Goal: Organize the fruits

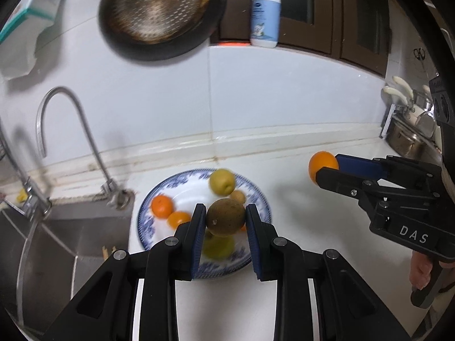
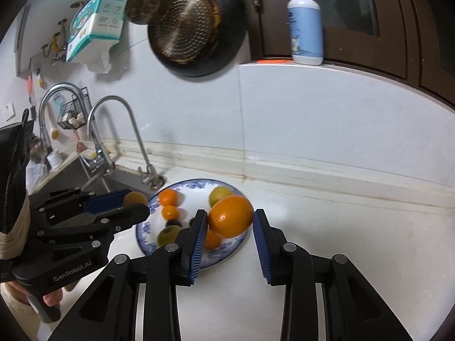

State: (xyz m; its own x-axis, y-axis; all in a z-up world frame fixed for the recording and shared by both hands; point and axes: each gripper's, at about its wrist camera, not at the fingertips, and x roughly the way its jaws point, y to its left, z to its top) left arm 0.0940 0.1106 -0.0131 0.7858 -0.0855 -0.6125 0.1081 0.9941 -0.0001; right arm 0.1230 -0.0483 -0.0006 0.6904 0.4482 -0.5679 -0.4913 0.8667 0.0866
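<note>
Mid-sort: left gripper [image 1: 226,217] clamps kiwi [image 1: 225,216], right gripper [image 2: 230,217] clamps orange [image 2: 231,216], both w/ fruit over plate [image 1: 260,199]; next prob. set each down.

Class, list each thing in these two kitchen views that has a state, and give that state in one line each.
Left gripper: shut on the kiwi, held above the plate.
Right gripper: shut on the orange, held off the counter.
Plate: flat on the counter, holding several fruits.
Tap: no water seen running.
Pan: hanging on the wall.
Soap bottle: upright on the ledge.
</note>
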